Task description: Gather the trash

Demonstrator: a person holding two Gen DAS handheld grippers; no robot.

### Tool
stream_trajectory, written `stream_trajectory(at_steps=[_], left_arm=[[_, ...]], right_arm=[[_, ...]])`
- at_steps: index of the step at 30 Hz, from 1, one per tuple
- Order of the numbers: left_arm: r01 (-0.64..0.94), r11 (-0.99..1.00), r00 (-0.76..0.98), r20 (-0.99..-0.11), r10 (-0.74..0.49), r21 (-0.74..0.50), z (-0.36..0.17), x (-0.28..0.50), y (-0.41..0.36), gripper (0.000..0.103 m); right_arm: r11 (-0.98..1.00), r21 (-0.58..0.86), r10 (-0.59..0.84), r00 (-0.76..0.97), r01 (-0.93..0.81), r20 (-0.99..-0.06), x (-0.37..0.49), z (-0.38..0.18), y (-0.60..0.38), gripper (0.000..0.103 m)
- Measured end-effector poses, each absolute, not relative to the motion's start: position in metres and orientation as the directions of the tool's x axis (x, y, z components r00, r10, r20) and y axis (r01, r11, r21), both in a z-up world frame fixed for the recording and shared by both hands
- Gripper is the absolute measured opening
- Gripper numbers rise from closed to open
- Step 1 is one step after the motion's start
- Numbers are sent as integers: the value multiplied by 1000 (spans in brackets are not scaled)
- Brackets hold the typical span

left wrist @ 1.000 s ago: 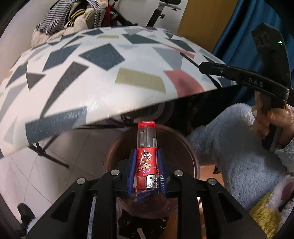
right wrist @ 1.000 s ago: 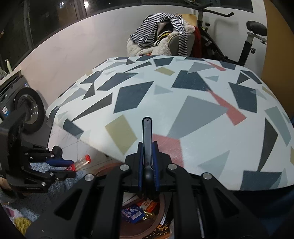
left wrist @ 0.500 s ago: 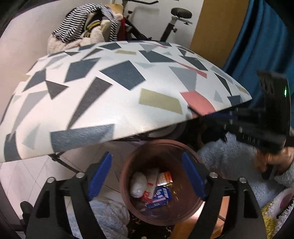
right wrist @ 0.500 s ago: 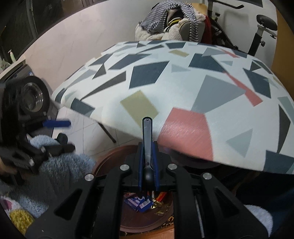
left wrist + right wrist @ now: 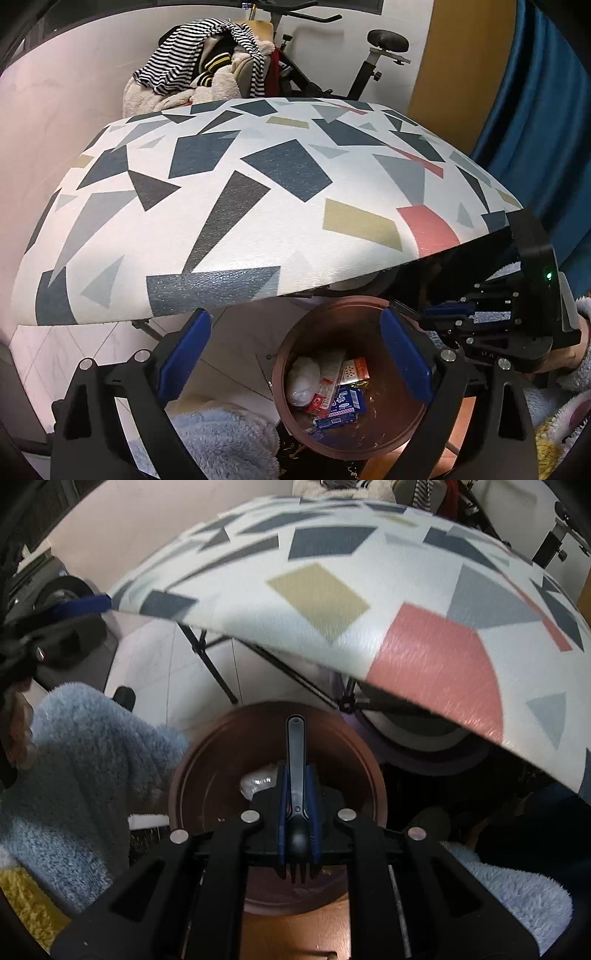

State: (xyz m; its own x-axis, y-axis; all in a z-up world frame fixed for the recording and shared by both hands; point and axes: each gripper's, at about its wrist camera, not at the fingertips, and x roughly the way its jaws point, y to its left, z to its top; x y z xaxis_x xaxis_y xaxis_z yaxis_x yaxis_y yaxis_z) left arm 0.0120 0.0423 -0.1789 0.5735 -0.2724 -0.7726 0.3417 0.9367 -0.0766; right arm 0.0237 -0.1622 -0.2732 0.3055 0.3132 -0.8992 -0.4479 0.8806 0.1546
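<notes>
Jaws, left gripper: spread wide and opening further, nothing between the blue pads; positioned above the brown bin.

Jaws, right gripper: pressed together on a black plastic fork, handle pointing forward, tines toward the camera; held directly over the bin's mouth.

Brown bin: round, standing on the floor just beside and partly under the edge of the surface. Contents, seen from the left wrist: white crumpled wrapper, clear tube with a red label, small red-and-orange packet, blue-and-white wrapper.

Surface: white covering with grey, navy, ochre and red geometric shapes; top bare.

Person: fluffy pale-blue sleeve near the bin.

Background: exercise bike, heap of striped clothing, blue curtain.
</notes>
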Motion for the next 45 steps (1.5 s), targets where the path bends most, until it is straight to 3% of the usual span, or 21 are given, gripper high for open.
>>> stream_trajectory(at_steps=[5,7,9,12,16,34,45], left_arm=[[338,938,577,-773,-265,-69,-179,12,44,91],[336,939,580,-771,-263,-67,-178,13,44,91],[329,942,590,-765,-259,-65,-175,14,45,93],[314,948,622,-745,-242,-45,-166,15,44,95],[294,956,672,-709,-214,-10,-147,19,42,97],[246,969,839,-506,-201,24,-16,42,24,97],[205,978,859,-489,-155,50,8,40,24,97]], right_arm=[[888,143,294,303,-436,-907,23,-277,-163,18],[889,147,302,315,-433,-900,23,-273,-164,43],[890,148,309,333,-430,-891,25,-268,-166,54],[902,132,307,397,-410,-865,29,-252,-174,85],[926,110,289,492,-362,-821,40,-217,-190,97],[965,38,231,773,-260,-591,68,-55,-235,97],[963,35,244,801,-269,-547,63,-22,-233,97]])
